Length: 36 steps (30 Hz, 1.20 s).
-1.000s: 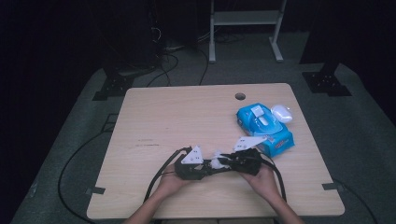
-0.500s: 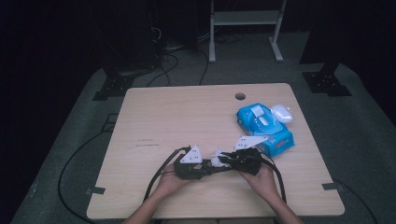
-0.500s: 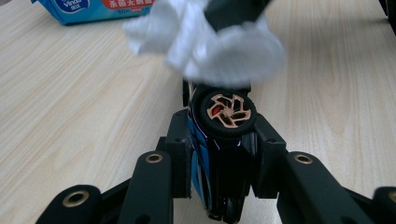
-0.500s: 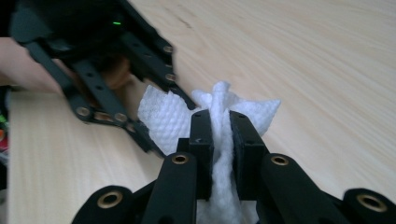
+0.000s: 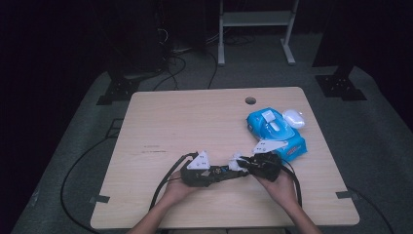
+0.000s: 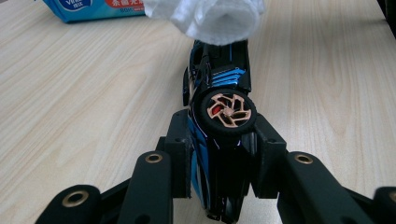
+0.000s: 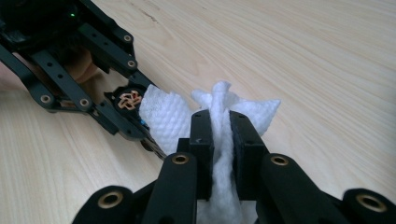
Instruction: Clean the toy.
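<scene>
the toy car (image 6: 219, 116) lies on its side near the front edge of the table (image 5: 195, 117), to the near left of the blue wipes pack (image 5: 275, 131). our left gripper (image 5: 214, 174) is clenched on the car's rear half, one jaw on each flat side, a wheel (image 6: 227, 111) facing the camera in the left gripper view. the car's long axis runs straight out from those jaws, pointing toward our right hand (image 5: 280, 187). at its far end sits the white wipe (image 7: 219, 121), pinched in a fold between the closed jaws of our right gripper (image 5: 243, 165) and draped over the car's nose. so the two grippers face each other along the car's length, on the side of the pack nearest us. we judge the coming rub has to travel along that axis, from the nose toward the wheel, with the right hand doing the moving and the left only bracing.
</scene>
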### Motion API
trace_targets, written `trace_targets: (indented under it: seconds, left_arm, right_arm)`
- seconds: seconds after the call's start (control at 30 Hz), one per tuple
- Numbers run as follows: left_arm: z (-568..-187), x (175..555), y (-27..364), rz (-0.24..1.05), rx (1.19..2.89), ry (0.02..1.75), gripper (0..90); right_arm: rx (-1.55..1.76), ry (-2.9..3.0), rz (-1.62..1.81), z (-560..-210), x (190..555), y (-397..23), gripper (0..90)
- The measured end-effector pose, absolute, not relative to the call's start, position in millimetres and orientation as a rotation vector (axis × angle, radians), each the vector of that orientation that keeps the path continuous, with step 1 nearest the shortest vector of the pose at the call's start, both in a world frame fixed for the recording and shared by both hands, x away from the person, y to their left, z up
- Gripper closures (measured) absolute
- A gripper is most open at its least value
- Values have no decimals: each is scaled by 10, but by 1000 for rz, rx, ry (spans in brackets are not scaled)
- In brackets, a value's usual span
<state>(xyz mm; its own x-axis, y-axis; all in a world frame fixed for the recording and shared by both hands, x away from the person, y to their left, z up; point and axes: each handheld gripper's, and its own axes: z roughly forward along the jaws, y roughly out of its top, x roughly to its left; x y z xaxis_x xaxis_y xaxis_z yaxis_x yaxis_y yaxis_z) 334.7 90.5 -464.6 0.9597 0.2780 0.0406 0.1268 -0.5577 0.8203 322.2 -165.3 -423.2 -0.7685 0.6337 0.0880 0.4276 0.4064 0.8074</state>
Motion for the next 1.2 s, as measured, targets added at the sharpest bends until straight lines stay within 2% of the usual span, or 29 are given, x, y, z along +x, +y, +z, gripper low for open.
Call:
trace_targets:
  seconds: [0.2, 0.5, 0.73, 1.0, 1.2]
  left_arm:
    - [-4641, 3346, 906, 204, 2171, 284, 654]
    - [-4642, 3354, 918, 202, 2170, 286, 655]
    - [-4643, 3361, 928, 199, 2167, 287, 655]
    - [-4645, 3368, 941, 197, 2166, 287, 658]
    - [-4640, 3374, 946, 196, 2172, 288, 658]
  right_arm:
    - [803, 2491, 1313, -4244, 3152, -1374, 802]
    - [980, 2395, 1279, -4213, 3265, -1834, 803]
    - [864, 2448, 1274, -4219, 3191, -1578, 804]
    - [1023, 2370, 1286, -4227, 3282, -1946, 805]
    - [929, 2408, 1283, -4232, 3226, -1776, 805]
